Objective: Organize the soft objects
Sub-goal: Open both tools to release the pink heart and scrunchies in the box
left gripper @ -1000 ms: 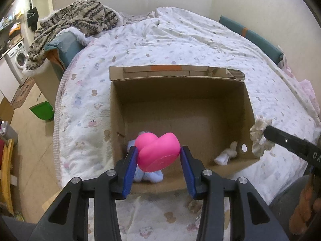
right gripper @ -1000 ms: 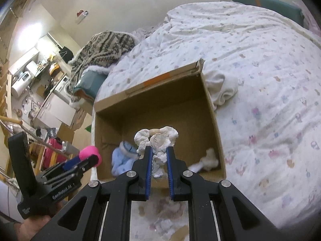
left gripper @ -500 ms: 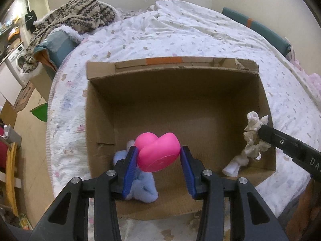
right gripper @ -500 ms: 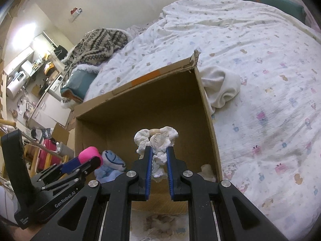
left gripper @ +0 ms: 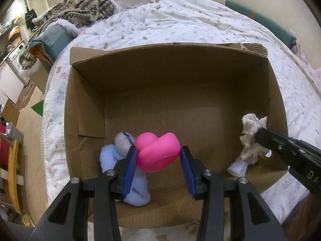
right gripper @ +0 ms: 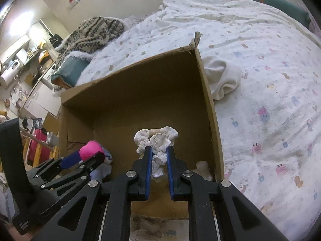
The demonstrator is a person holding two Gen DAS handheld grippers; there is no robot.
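Brown cardboard box (left gripper: 180, 76); bright pink heart-shaped toy (left gripper: 158, 152); pale blue plush (left gripper: 128, 172) with a grey-white face; cream ruffled cloth (right gripper: 156, 140); blue pads (left gripper: 130, 170) on black grippers; white bedspread (right gripper: 260, 80) with small pastel cartoon prints; beige and dark zigzag blanket (left gripper: 80, 8).

One cardboard box (left gripper: 86, 108) sits on one bed (left gripper: 180, 24). Four soft things are in or over the box: one pink toy (left gripper: 158, 152), one blue plush (left gripper: 122, 172), one white ruffled cloth (right gripper: 156, 138), one small white plush (left gripper: 237, 166). One white cloth (right gripper: 222, 76) lies outside. Two grippers, four blue fingers (left gripper: 130, 170).
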